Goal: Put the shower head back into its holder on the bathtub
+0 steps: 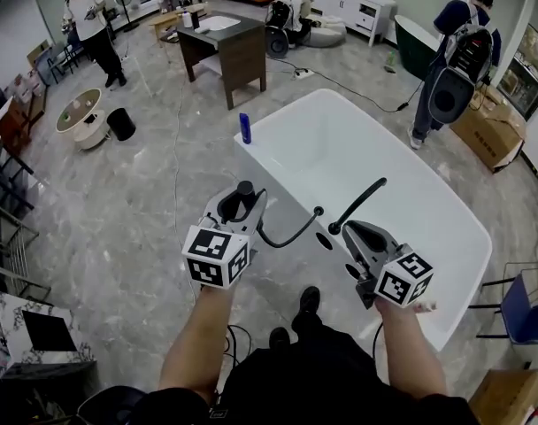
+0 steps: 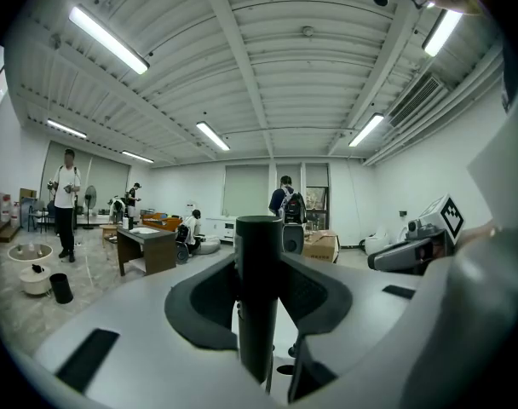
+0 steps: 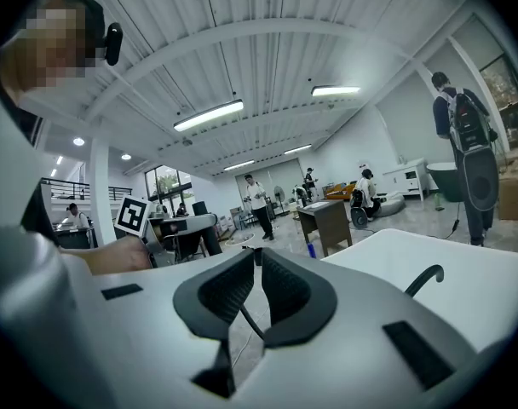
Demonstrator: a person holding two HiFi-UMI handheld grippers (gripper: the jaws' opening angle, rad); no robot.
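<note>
The left gripper pinches one black shower head, held upright just off the near left rim of the one white bathtub. The shower head's single hose sags and rises to the rim, near the one curved black faucet. The right gripper hovers over that rim with its jaws drawn together on nothing. Both bare forearms reach forward side by side, with the grippers pointing almost level. One blue bottle stands on the tub's far left corner. Four other people are spread around the grey stone-patterned floor, and a brown desk stands far left.

In the left gripper view, the left gripper has both dark pads pressed on the shower head, which stands straight up between them. The right gripper shows at the right. A white ribbed ceiling with strip lights spans the room.

In the right gripper view, the right gripper shows its jaws nearly closed, with only a slit between them and nothing gripped. The left gripper is to the left, and the bathtub and faucet are to the right.
</note>
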